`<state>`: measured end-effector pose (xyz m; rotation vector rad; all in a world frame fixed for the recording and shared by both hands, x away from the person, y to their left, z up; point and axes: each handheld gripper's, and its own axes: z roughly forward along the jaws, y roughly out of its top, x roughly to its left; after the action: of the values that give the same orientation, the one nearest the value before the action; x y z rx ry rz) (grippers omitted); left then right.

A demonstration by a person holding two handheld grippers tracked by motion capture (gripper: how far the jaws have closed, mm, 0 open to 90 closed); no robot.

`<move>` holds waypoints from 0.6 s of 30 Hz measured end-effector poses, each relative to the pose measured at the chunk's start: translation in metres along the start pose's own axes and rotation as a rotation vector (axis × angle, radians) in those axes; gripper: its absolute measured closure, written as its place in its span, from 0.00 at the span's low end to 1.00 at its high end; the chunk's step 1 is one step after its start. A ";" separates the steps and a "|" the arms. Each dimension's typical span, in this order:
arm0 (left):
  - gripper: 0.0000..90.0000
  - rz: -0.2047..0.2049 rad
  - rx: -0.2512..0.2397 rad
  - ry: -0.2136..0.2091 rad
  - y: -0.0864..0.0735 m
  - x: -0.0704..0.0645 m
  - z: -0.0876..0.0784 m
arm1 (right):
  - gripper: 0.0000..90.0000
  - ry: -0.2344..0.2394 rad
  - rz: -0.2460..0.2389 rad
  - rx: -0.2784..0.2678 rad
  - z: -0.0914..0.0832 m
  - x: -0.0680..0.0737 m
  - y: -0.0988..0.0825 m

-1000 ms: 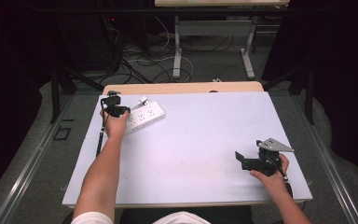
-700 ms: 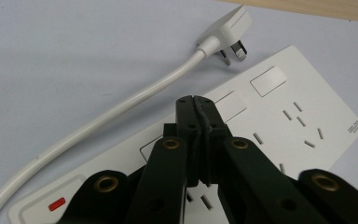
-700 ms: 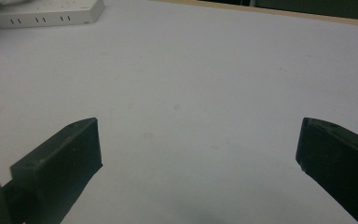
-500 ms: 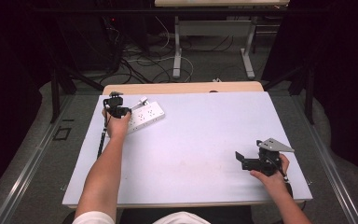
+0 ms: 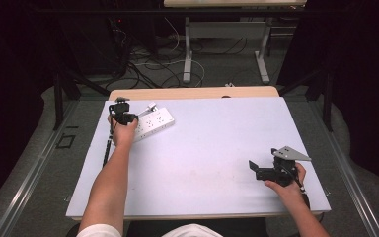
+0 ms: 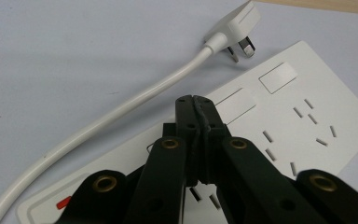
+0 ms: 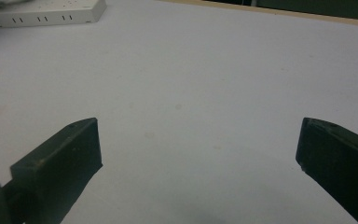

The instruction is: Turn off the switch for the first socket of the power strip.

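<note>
A white power strip [image 5: 154, 123] lies at the far left of the table, seen close in the left gripper view as the power strip [image 6: 279, 116]. Its white cable [image 6: 121, 109] curls round to a plug [image 6: 235, 23] lying loose beside it. My left gripper [image 5: 126, 117] hovers over the strip's left end; the left gripper [image 6: 196, 100] has its jaws pressed together with nothing visible between them. Whether the tips touch the strip I cannot tell. My right gripper [image 5: 253, 169] rests near the front right, and the right gripper [image 7: 198, 140] stands wide open over bare table.
The pale table top [image 5: 217, 143] has a wooden strip [image 5: 192, 93] along its far edge. Floor cables [image 5: 148, 64] and table legs lie beyond it. The power strip [image 7: 42, 14] shows far off at the top left of the right gripper view.
</note>
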<state>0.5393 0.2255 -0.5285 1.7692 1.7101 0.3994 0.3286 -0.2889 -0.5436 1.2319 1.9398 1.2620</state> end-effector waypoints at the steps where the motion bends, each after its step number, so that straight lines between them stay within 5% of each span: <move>1: 1.00 0.002 -0.001 -0.002 0.000 0.000 0.000 | 0.00 0.002 -0.004 -0.005 0.000 0.000 0.000; 18: 1.00 0.014 -0.005 -0.008 -0.001 -0.002 0.003 | 0.00 -0.001 -0.008 0.003 -0.001 0.000 0.001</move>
<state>0.5401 0.2227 -0.5310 1.7778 1.6914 0.4018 0.3283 -0.2896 -0.5426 1.2252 1.9445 1.2543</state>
